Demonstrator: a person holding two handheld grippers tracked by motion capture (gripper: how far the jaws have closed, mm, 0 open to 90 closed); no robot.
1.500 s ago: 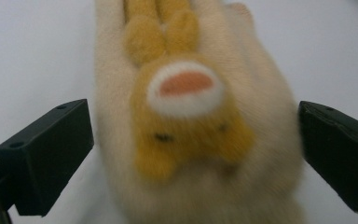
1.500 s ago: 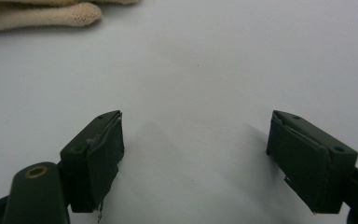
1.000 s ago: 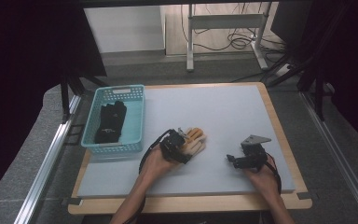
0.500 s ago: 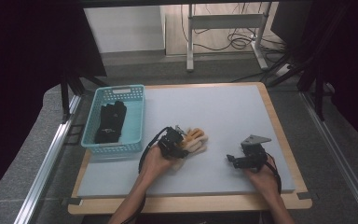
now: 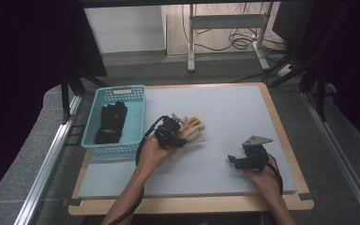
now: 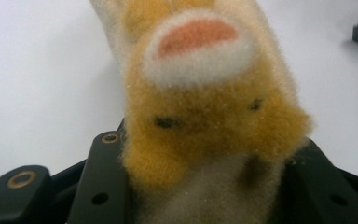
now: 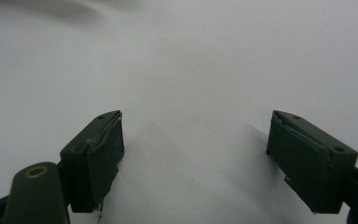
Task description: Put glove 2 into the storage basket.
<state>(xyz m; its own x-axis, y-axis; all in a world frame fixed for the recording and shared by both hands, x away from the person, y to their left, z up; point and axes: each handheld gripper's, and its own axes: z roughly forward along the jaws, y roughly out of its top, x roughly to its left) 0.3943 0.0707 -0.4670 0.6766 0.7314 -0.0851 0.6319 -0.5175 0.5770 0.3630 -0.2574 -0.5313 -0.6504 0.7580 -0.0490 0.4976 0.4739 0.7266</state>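
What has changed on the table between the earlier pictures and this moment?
The left tongs closed on the fluffy orange-and-cream toy and now grip it; the hand with the toy shifted only slightly. The right tongs stayed open and still over the grey mat. The black glove remained in the blue basket.
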